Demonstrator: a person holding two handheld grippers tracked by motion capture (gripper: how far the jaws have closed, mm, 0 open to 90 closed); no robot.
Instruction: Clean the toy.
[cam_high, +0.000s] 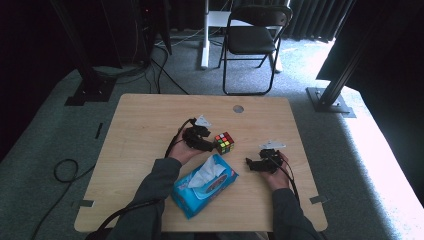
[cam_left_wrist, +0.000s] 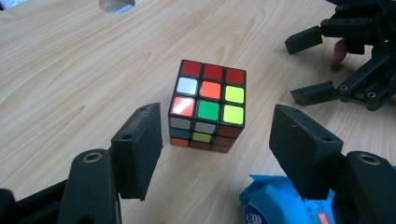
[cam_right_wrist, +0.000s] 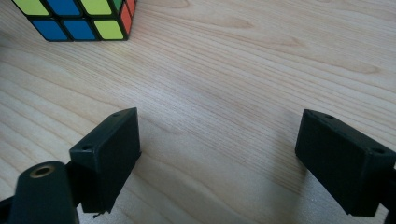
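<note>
We see the puzzle cube (cam_left_wrist: 207, 106) standing near the middle of the tabletop (cam_high: 150, 125), just ahead of the left gripper (cam_left_wrist: 217, 154), whose fingers (cam_left_wrist: 137, 149) are spread wide, touching nothing. The right gripper (cam_right_wrist: 219, 163) hovers toward the right edge, fingers (cam_right_wrist: 109, 154) likewise apart over bare wood. A tissue pack (cam_high: 205, 185) lies near the front edge.

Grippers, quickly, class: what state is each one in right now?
Left gripper: open, jaws either side of the Rubik's cube, not gripping it.
Right gripper: open, holding nothing.
</note>
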